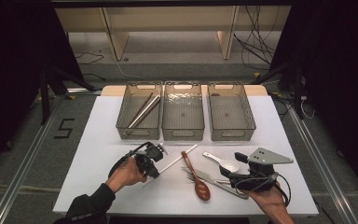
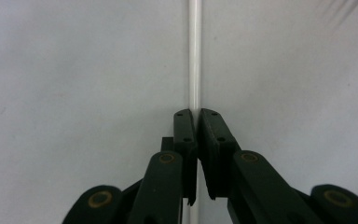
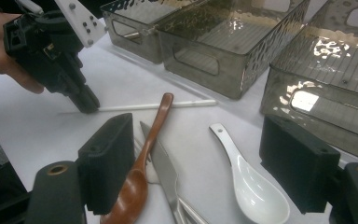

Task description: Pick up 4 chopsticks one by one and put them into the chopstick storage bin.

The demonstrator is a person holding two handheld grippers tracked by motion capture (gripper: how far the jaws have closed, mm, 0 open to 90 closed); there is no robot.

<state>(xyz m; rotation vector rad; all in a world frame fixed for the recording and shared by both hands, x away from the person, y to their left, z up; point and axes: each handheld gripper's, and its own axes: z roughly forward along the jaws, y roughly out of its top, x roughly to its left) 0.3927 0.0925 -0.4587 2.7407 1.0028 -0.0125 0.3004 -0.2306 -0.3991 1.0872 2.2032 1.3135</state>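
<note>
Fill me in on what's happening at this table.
A person is sorting cutlery into three bins. The left gripper is shut on a white chopstick lying on the table. The right gripper hangs open above a white spoon, a wooden spoon and a knife. The left bin holds two chopsticks.

One sign can be read: a black number "5" (image 1: pixel 64 128). It stands on the grey floor (image 1: pixel 37 140), left of the table (image 1: pixel 98 135).
</note>
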